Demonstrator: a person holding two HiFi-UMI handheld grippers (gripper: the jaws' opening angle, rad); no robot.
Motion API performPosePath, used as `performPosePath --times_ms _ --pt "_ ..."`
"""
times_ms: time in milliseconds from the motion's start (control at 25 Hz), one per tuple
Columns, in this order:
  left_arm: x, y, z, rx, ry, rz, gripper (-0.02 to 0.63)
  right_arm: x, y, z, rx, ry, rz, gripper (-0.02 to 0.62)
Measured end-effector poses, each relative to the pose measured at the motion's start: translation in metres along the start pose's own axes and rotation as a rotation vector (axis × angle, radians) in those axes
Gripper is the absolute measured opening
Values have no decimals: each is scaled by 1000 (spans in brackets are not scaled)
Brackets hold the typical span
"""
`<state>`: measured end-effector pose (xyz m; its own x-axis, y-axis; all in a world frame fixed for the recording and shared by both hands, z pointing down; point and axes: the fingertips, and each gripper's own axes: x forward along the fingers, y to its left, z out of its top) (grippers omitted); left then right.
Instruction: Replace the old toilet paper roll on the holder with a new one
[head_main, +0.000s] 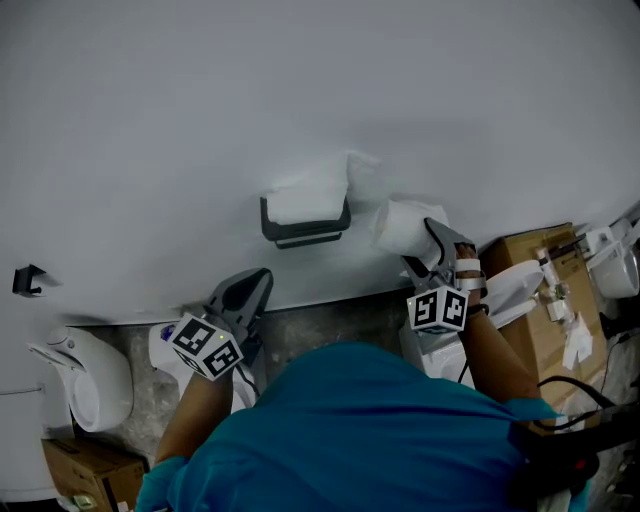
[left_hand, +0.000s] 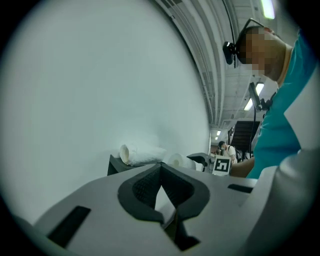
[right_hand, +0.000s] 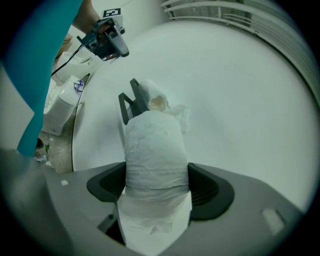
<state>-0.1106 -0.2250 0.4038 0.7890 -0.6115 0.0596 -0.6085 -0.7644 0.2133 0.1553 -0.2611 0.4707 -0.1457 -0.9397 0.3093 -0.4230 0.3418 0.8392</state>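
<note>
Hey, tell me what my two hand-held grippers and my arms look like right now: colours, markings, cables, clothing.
The left hand-held gripper and the right hand-held gripper both have grey bodies with dark ribbed pads. Each carries a white cube printed with black square markers. A thin black cable runs beside the right forearm. The person wears a teal top.

In the right gripper view the new roll (right_hand: 156, 165), clamped in the right tool (right_hand: 156, 177), covers most of the holder (right_hand: 126, 102) and the lower part of the old roll (right_hand: 152, 95). Its near end runs off the bottom edge. In the left gripper view the body of the left tool (left_hand: 161, 170) hides the holder's lower half. In the head view a black fitting (head_main: 28, 280) on the wall is too small to identify, and the bottom edge cuts off a cardboard box (head_main: 85, 475).
</note>
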Motion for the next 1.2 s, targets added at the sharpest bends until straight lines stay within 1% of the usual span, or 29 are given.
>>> performPosePath --times_ms 120,280,360,400,440,480,600,680,760,840,920,1000,1080,1200 --pt "10 2 15 124 39 15 9 -10 -24 6 28 -33 -21 370" --pt "30 1 34 356 151 16 10 -17 -40 9 55 -64 -36 370" --pt "43 0 43 462 203 -2 15 -17 -41 7 65 -72 -34 370" --pt "50 -2 46 513 235 -18 48 -17 -41 6 68 -74 -31 370" --pt "58 -3 48 563 276 -36 112 -17 -40 5 71 -76 -28 370" --pt "65 -4 48 614 326 -52 150 -17 -39 3 73 -78 -24 370" --pt "83 3 45 777 498 -80 205 -17 -39 0 66 -85 -13 370" --pt "90 11 39 859 628 -104 227 -16 -40 -2 67 -89 -13 370" --pt "97 16 32 902 739 -141 257 -16 -41 -5 79 -93 -15 370" --pt "105 22 28 939 812 -159 279 -15 -42 -8 87 -95 -14 370" --pt "114 30 21 964 880 -170 285 -15 -43 -11 87 -96 -11 370" --pt "119 39 12 972 957 -182 287 -14 -44 -13 86 -95 -7 370" --pt "123 48 3 987 1027 -178 287 -15 -45 -15 81 -94 -4 370" --pt "127 60 -6 1006 1098 -165 287 -16 -45 -19 96 -100 -4 370"
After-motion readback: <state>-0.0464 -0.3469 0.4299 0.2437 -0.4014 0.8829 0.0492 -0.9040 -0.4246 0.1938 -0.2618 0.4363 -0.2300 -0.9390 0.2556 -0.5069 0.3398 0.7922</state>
